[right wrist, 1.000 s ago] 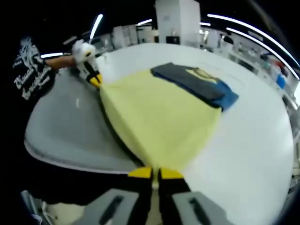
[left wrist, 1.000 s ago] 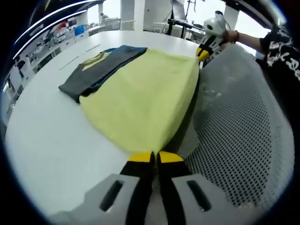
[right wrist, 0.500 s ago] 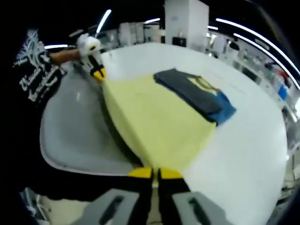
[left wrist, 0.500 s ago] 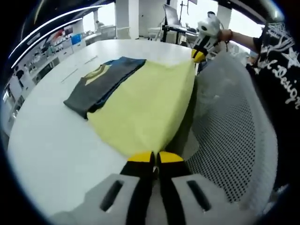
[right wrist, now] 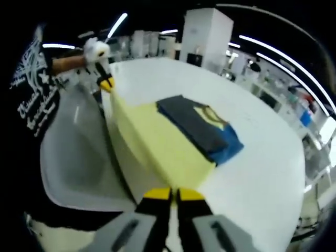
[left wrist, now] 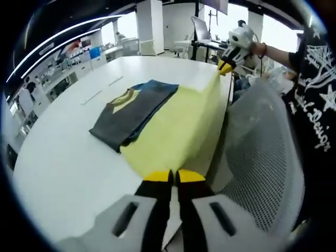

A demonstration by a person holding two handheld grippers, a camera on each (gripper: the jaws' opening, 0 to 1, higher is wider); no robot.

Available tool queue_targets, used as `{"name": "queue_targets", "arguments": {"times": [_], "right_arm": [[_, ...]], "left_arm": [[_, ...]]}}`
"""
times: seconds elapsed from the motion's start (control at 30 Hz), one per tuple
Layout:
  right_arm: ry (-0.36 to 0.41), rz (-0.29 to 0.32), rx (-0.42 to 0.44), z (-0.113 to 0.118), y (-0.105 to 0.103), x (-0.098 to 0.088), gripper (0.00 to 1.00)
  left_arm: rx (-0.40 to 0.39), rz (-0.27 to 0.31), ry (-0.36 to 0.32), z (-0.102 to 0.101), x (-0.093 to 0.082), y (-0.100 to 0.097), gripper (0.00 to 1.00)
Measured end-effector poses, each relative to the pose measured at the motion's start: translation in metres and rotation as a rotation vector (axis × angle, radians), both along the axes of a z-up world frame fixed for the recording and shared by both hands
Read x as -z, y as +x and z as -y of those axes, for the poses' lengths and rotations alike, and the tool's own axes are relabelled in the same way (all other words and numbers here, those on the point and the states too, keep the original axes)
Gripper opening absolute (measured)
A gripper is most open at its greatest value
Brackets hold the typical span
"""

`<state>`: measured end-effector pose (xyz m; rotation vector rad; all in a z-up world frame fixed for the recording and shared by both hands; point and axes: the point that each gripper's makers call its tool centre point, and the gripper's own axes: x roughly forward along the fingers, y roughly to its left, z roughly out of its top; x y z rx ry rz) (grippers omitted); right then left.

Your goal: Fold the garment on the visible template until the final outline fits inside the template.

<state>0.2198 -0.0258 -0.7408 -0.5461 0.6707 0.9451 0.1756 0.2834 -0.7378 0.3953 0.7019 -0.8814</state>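
white round table (left wrist: 63, 157), lab benches behind. yellow shirt (left wrist: 178, 126) mid-frame in left gripper view, hem lifted off table edge, far part flat with dark blue collar section (left wrist: 134, 107) at upper left. left gripper (left wrist: 174, 177) pinched on near corner; right gripper (right wrist: 174, 195) pinched on other corner. grey mesh chair (left wrist: 257, 173) lower right. likely step: carry hem over toward collar. keep both corners level, edge taut, lay down square, avoid dragging flat part.

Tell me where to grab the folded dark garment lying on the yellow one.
Take the folded dark garment at its near short edge, coming from the open white table side: that end overhangs the yellow garment and lies flat and free.
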Motion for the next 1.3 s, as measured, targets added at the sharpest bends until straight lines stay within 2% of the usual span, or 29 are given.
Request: {"name": "queue_targets", "arguments": {"times": [0.37,0.57,0.93,1.1,1.3], "right_arm": [[-0.043,0.092,-0.013,-0.006,0.043,-0.028,0.0],[-0.058,0.13,0.011,-0.006,0.066,-0.038,0.0],[-0.075,0.214,0.049,-0.012,0.113,-0.057,0.0],[-0.106,0.275,0.055,-0.016,0.14,-0.067,0.0],[-0.14,0.303,0.075,-0.019,0.168,-0.068,0.0]], "left_arm": [[0.009,0.07,0.024,-0.006,-0.03,0.038,0.0],[0.021,0.11,0.033,-0.005,-0.043,0.061,0.0],[-0.053,0.186,0.032,-0.015,-0.062,0.117,0.0],[-0.086,0.221,0.032,-0.013,-0.073,0.143,0.0],[-0.118,0.235,0.013,-0.019,-0.079,0.172,0.0]]}}
